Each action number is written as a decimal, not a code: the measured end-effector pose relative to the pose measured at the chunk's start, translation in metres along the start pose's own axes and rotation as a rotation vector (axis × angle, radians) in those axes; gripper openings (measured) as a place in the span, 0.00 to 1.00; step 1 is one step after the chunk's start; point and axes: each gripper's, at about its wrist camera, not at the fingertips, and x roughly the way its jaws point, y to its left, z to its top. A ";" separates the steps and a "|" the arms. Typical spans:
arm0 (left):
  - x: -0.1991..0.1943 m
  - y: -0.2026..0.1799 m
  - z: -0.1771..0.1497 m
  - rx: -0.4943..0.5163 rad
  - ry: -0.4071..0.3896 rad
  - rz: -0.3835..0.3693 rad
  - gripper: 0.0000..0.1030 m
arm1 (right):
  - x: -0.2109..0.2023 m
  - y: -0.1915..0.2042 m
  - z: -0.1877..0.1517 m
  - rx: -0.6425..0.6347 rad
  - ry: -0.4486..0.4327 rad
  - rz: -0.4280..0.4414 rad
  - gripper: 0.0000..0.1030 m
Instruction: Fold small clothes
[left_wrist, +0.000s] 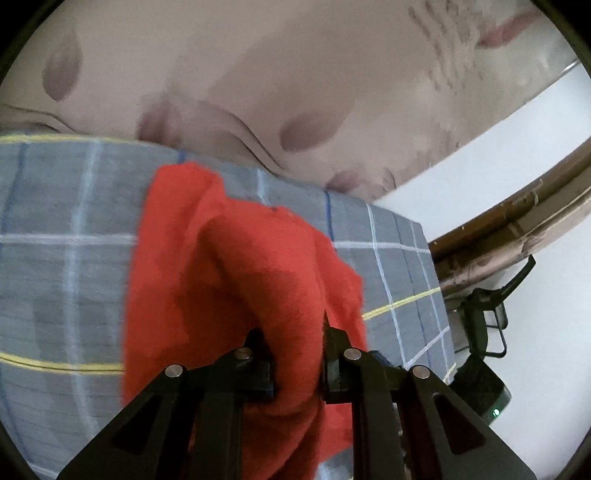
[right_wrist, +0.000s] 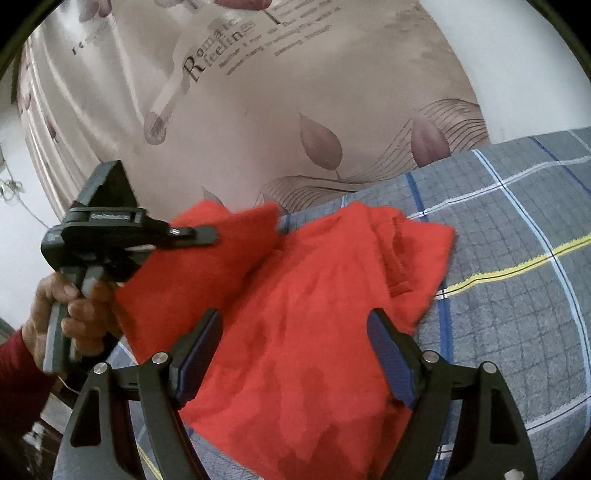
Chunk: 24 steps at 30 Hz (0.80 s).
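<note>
The left gripper (left_wrist: 297, 363) is clamped on a bunch of red cloth (left_wrist: 229, 266), its jaws drawn close with the fabric pinched between them and draped over the fingers. From the right wrist view this gripper (right_wrist: 207, 234) sits raised at the left, tilted downward, gripped by a hand (right_wrist: 74, 314) wrapped around its handle, with a dark red sleeve (right_wrist: 18, 380) at the wrist. The right gripper (right_wrist: 295, 354) has its jaws spread wide, blue pads (right_wrist: 391, 362) facing each other, hovering above the cloth with nothing between them.
</note>
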 end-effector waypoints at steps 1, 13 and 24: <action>0.011 -0.005 -0.002 -0.012 0.014 -0.007 0.16 | -0.001 -0.001 0.000 0.005 -0.003 0.004 0.76; 0.067 -0.033 -0.010 -0.077 0.101 -0.162 0.41 | -0.006 -0.002 0.000 0.016 -0.018 0.029 0.76; -0.030 -0.032 -0.030 0.049 -0.159 -0.400 0.78 | 0.000 -0.003 0.001 0.018 0.058 0.153 0.76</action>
